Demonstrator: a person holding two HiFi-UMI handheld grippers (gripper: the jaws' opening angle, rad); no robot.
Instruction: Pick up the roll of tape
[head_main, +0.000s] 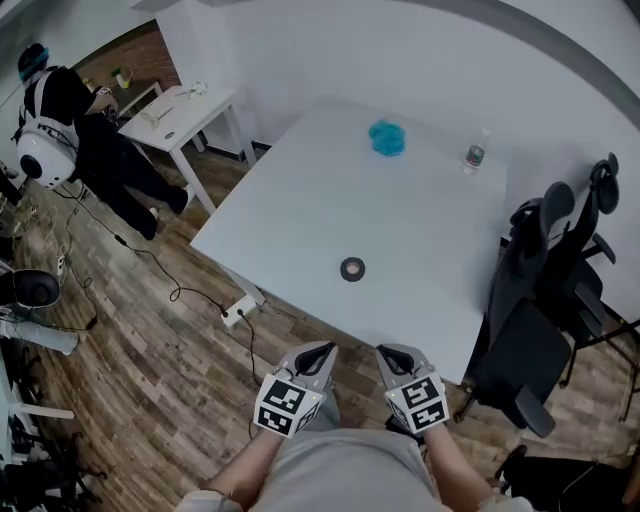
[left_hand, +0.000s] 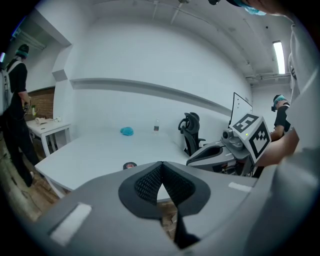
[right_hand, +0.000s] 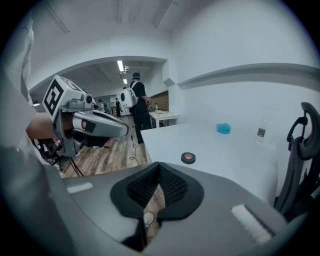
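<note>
While the left gripper (head_main: 322, 350) and right gripper (head_main: 388, 352) hung empty, jaws pressed together, at the white table's (head_main: 300, 215) near edge, the roll of tape (head_main: 352, 268) lay flat on it ahead of both, well apart; a small bottle (head_main: 475, 153) stood far beyond, contents unreadable.

The table (head_main: 300, 215) has a smooth, matt white top, and the floor (head_main: 140, 380) is grained wood plank. The roll of tape (head_main: 352, 268) looks black and faintly glossy. The left gripper (head_main: 324, 349) and right gripper (head_main: 386, 351) have matt grey plastic shells.
</note>
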